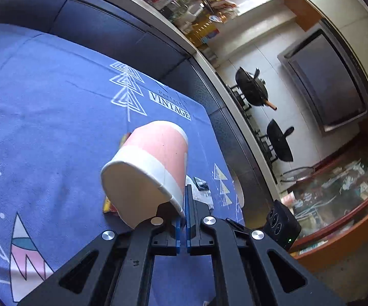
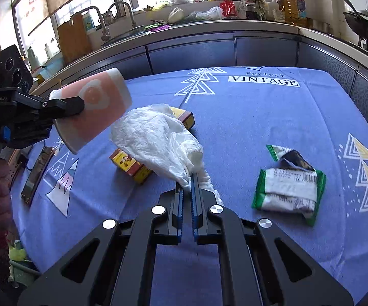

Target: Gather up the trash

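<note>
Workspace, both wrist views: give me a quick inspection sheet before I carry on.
Surface: table under a blue printed cloth, marked VINTAGE.
Job's things: pink paper cup held tilted off the table; crumpled white tissue lifted, draped over a red-yellow box; green-white wrapper lying flat, untouched.
Clutter: a flat dark object near the cloth's left edge; cannot tell what.
Grippers: left gripper jaws shut on the cup's rim; right gripper jaws shut on the tissue.
Cables: nothing seen.
Surroundings: kitchen counter with bottles, sink tap, wok on the stove.
</note>
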### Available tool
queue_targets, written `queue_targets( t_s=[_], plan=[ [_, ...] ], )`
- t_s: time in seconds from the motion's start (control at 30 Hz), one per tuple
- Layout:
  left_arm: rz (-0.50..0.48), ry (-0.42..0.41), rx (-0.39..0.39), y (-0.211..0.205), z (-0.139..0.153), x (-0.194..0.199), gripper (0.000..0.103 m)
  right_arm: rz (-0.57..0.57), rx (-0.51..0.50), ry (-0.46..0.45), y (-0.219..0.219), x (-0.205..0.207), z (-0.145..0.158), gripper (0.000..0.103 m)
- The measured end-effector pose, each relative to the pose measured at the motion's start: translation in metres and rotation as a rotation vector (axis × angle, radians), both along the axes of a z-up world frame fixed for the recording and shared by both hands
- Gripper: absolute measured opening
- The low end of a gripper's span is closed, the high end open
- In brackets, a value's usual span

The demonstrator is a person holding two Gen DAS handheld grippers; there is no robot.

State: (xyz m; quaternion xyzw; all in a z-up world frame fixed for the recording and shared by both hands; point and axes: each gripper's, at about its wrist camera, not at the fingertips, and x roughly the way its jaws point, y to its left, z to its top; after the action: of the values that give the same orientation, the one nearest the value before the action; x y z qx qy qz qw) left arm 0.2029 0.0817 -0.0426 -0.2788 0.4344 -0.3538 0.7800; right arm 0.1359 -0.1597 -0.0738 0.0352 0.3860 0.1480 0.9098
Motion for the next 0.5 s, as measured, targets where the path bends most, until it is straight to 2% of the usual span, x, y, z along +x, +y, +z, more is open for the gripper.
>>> queue_targets(
  t_s=[0.2,0.33,0.37,0.4,0.47,0.5],
  plan=[
    [-0.148,0.004,0.092,-0.065,-0.015,-0.027,0.003,-0.081,-0.032,0.016,-0.041,-0.047,-0.006,0.006],
    [-0.223,0.026,0.151,-0.102,-0.032,-0.038,0.003,-0.170,-0.014,0.056,-0.078,-0.069,-0.016,0.009],
    [-0.233,0.024,0.174,-0.111,-0.036,-0.041,0.003,-0.180,-0.010,0.075,-0.084,-0.072,-0.020,0.016],
    [-0.237,0.022,0.199,-0.118,-0.039,-0.042,0.003,-0.189,-0.008,0.089,-0.088,-0.075,-0.025,0.036],
    [-0.241,0.025,0.242,-0.127,-0.047,-0.043,0.003,-0.204,-0.003,0.089,-0.092,-0.084,-0.029,0.060],
    [-0.244,0.030,0.258,-0.131,-0.052,-0.044,0.004,-0.200,-0.010,0.083,-0.092,-0.088,-0.030,0.060]
  ],
)
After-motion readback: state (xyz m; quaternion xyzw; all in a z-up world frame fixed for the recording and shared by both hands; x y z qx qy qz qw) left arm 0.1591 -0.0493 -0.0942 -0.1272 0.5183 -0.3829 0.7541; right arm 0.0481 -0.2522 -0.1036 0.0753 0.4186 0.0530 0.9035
